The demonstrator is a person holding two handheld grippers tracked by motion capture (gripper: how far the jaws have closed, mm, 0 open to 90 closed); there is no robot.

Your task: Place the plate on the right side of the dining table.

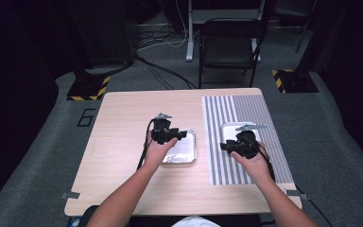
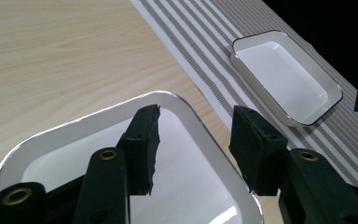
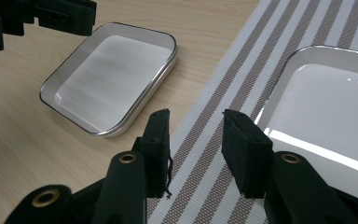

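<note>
My left gripper (image 1: 182,134) gaping, empty, over left tray (image 1: 189,156); right gripper (image 1: 223,146) gaping, empty, beside right tray (image 1: 228,127); both trays empty, nothing grasped yet

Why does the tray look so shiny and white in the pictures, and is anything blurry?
In the right gripper view, light glares in bright streaks on the tray on the striped mat; in the left gripper view, the close black jaws look soft; in the high view, the room behind the table is dark.
</note>
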